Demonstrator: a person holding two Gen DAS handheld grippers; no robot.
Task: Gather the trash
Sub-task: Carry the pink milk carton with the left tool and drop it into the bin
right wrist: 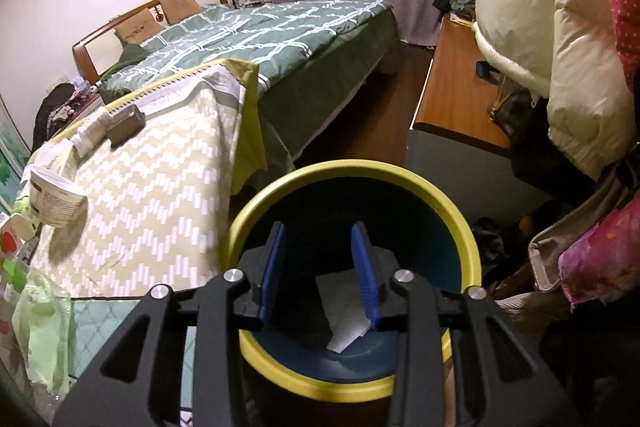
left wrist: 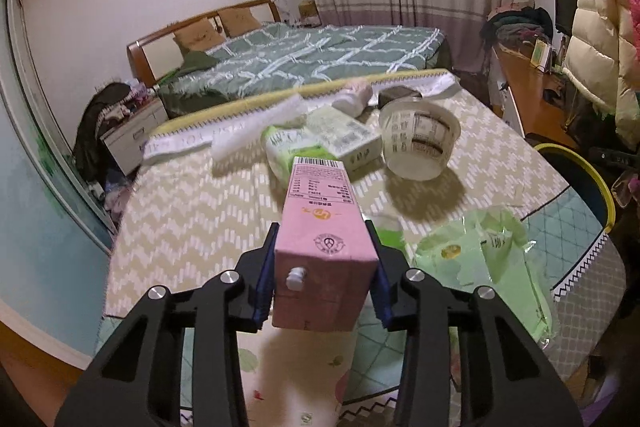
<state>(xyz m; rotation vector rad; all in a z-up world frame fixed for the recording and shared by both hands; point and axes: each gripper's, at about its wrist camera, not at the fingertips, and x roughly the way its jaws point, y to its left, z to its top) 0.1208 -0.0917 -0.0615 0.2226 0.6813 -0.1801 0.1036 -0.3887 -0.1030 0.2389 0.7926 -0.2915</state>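
My left gripper (left wrist: pixel 322 235) is shut on a pink drink carton (left wrist: pixel 320 227) and holds it above the table (left wrist: pixel 192 227). Beyond it lie a green pouch (left wrist: pixel 288 147), a pale green box (left wrist: pixel 348 135), a white paper bowl (left wrist: pixel 418 139) on its side and a crumpled green plastic bag (left wrist: pixel 488 259). My right gripper (right wrist: pixel 319 233) is open and empty, right over the yellow-rimmed blue trash bin (right wrist: pixel 468 227). A white paper (right wrist: pixel 344 311) lies on the bin's bottom. The paper bowl (right wrist: pixel 54 199) also shows at the left of the right wrist view.
A white tissue roll (left wrist: pixel 260 127), a pale bundle (left wrist: pixel 356 95) and a dark box (left wrist: pixel 400 95) lie at the table's far edge. A bed (left wrist: pixel 304 59) stands behind. A wooden desk (right wrist: pixel 460 95) and hanging coats (right wrist: pixel 560 47) crowd the right. The bin rim (left wrist: pixel 588 171) sits right of the table.
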